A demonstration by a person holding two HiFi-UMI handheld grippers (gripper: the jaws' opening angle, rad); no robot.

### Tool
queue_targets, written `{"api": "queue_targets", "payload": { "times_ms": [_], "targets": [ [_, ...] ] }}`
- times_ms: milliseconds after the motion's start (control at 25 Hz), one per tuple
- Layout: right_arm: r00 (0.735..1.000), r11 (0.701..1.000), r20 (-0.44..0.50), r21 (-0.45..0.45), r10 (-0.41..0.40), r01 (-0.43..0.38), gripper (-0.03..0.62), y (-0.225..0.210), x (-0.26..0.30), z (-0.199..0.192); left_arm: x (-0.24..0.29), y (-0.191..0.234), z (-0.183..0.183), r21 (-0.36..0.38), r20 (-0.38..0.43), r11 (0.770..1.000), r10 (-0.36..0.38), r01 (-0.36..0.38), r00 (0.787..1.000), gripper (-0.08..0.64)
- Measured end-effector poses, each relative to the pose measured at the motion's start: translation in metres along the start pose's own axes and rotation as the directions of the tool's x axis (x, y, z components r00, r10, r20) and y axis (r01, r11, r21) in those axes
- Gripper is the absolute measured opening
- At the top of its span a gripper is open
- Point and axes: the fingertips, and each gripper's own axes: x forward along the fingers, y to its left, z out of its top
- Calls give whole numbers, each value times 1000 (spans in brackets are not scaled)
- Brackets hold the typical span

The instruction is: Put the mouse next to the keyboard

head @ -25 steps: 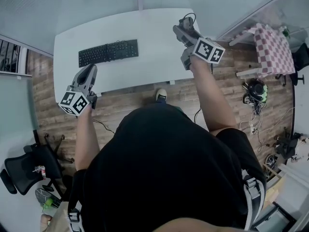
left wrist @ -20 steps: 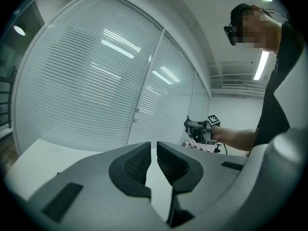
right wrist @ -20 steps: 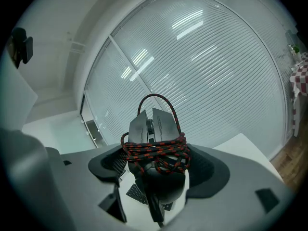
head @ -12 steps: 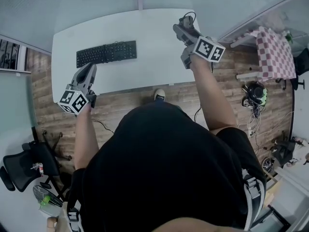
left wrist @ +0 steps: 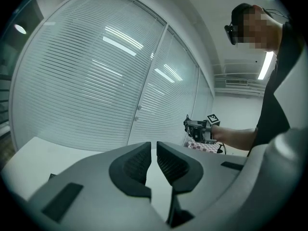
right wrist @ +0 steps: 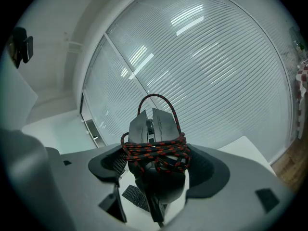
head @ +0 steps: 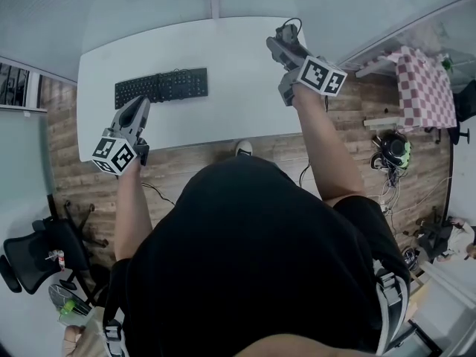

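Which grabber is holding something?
The right gripper: its jaws clamp the mouse wrapped in red-black cord. The left gripper has nothing between its jaws.

Black short-sleeved shirt (head: 253,259); grey left claw (head: 140,103) and right claw (head: 285,34), black-and-white marker cube (head: 322,76) on each.

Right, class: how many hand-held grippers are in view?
2. The left hand-held gripper hovers near the keyboard, empty; the right hand-held gripper holds the mouse over the table's right end.
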Motion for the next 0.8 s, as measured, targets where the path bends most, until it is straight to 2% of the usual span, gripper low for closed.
{"api": "queue_targets", "payload": {
  "times_ms": [800],
  "targets": [
    [998, 999, -43, 0, 47, -47, 407, -30, 30, 26, 50, -13, 16, 2, -7, 1000, 22, -22, 1000, 52]
  ]
}}
